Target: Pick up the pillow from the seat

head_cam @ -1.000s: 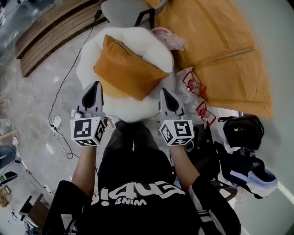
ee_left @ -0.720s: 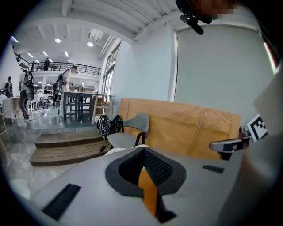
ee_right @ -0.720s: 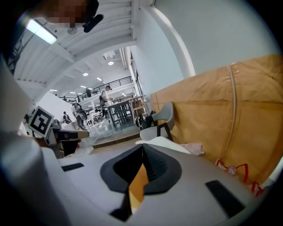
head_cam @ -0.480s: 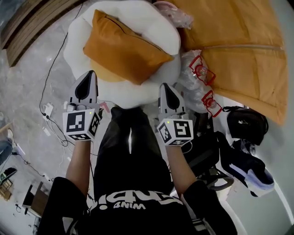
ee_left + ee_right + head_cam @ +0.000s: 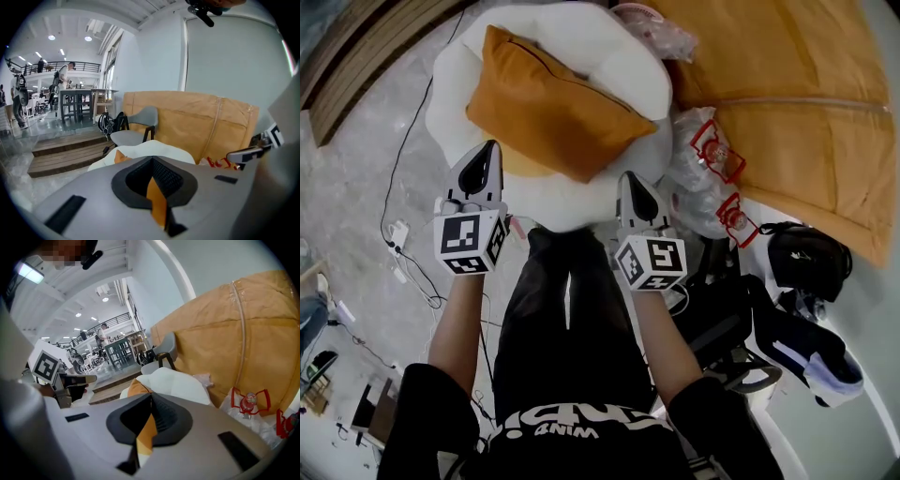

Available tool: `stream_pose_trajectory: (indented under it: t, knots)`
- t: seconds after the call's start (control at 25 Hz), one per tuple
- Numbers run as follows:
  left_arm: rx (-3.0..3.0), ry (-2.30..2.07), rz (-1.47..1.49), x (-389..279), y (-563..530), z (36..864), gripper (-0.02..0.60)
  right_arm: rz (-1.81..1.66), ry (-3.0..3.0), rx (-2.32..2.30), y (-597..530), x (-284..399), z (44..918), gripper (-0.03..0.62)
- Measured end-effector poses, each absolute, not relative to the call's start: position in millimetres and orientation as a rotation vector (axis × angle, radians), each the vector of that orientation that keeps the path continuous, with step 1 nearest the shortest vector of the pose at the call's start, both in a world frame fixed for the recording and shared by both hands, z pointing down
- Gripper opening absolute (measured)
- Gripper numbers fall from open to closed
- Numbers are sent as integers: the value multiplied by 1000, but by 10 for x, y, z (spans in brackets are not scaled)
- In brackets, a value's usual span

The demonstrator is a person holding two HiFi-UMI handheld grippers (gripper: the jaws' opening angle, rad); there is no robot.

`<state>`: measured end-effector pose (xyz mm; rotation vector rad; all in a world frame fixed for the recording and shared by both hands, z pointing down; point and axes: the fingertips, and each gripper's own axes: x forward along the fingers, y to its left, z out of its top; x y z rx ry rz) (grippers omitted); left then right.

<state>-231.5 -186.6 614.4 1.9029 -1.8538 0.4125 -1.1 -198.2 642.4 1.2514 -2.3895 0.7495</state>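
Left gripper (image 5: 487, 155) and right gripper (image 5: 630, 183): jaws together, empty. Pillow (image 5: 548, 103) lies just ahead, between both tips, on the white seat (image 5: 623, 61), not gripped. Risk: arriving with jaws unopened would likely shove the soft pillow across the seat rather than pinch it.

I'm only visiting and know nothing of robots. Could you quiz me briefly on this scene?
1. True or false: the orange pillow lies on the white seat.
2. The left tool and right tool are: A) both shut, B) both wide open, C) one shut, one wide open?
3. Fill in: in the head view, the brown-paper-wrapped bulk lies to the seat's ____.
Key: 1 true; 2 A; 3 right.
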Motion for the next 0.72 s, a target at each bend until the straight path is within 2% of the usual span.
stream_pose_trajectory:
  t: [0.28, 0.72]
  knots:
    - [1832, -1855, 463, -2675, -2312, 6813, 9, 807, -2361, 1211, -2200, -184, 7043, 21]
    - [1726, -1833, 510, -3102, -2848, 7736, 9, 870, -2219, 1258, -2506, -54, 7913, 23]
